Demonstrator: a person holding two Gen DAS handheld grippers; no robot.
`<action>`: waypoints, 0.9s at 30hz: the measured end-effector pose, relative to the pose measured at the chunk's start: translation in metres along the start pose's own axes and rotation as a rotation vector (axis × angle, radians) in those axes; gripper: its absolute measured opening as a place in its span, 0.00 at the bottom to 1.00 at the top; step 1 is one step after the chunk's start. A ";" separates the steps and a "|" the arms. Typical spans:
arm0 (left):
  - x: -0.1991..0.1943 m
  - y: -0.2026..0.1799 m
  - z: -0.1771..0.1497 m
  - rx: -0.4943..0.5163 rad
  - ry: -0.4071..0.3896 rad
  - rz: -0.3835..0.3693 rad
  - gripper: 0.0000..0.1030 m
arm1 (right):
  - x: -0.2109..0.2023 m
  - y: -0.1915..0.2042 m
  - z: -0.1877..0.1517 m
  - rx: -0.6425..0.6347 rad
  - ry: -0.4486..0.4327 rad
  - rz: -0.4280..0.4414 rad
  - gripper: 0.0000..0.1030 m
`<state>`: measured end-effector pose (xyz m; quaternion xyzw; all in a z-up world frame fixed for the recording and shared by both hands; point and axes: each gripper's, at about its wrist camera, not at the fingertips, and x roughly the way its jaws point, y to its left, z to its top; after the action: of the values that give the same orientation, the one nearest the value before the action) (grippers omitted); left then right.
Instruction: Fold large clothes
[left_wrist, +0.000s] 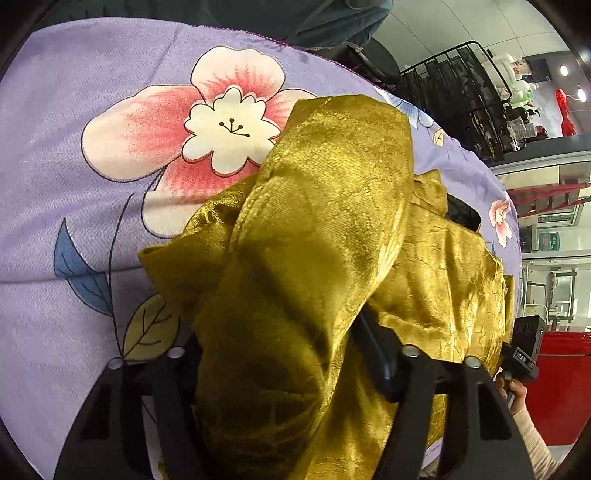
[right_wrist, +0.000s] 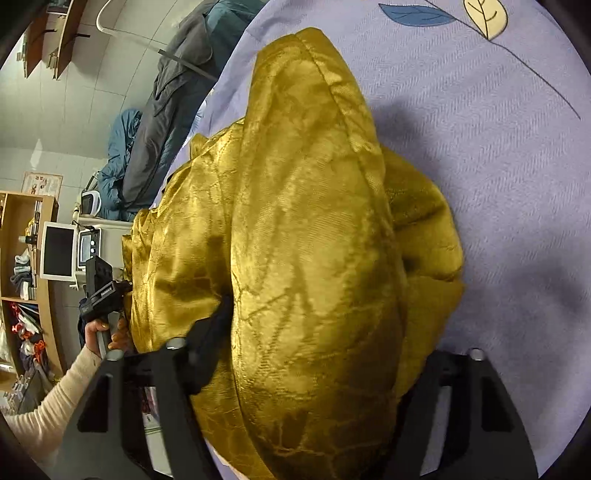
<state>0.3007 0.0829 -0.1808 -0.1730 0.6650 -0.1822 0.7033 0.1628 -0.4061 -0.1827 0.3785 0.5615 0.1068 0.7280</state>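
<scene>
A shiny golden garment (left_wrist: 325, 206) lies bunched on a lilac flower-print sheet (left_wrist: 74, 110). My left gripper (left_wrist: 280, 332) points down into it, and a thick fold rises between its fingers; the right finger (left_wrist: 373, 350) presses the cloth, while the left one is hidden. In the right wrist view the same garment (right_wrist: 306, 221) bulges between the jaws of my right gripper (right_wrist: 314, 332) on the sheet (right_wrist: 480, 166). Its left finger (right_wrist: 218, 325) pushes against the fold, and the cloth hides the other finger. Each view shows the other device's body (left_wrist: 524, 347) (right_wrist: 99, 288) in a hand.
A black wire rack (left_wrist: 454, 85) and a red cabinet (left_wrist: 554, 387) stand beyond the sheet's right edge. Dark and teal jackets (right_wrist: 173, 110) hang past its far edge, near a wooden shelf (right_wrist: 22, 266) and a white monitor (right_wrist: 57, 254).
</scene>
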 end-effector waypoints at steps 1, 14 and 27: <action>-0.003 -0.003 -0.003 0.004 -0.006 -0.004 0.49 | -0.001 0.002 -0.002 0.006 -0.005 0.009 0.36; -0.075 -0.075 -0.049 0.098 -0.171 -0.116 0.18 | -0.055 0.070 -0.052 -0.047 -0.133 0.039 0.18; -0.088 -0.135 -0.117 0.353 -0.119 -0.118 0.17 | -0.127 0.104 -0.135 -0.082 -0.232 -0.018 0.16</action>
<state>0.1758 0.0071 -0.0450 -0.0961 0.5686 -0.3266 0.7489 0.0254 -0.3498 -0.0306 0.3532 0.4719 0.0786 0.8040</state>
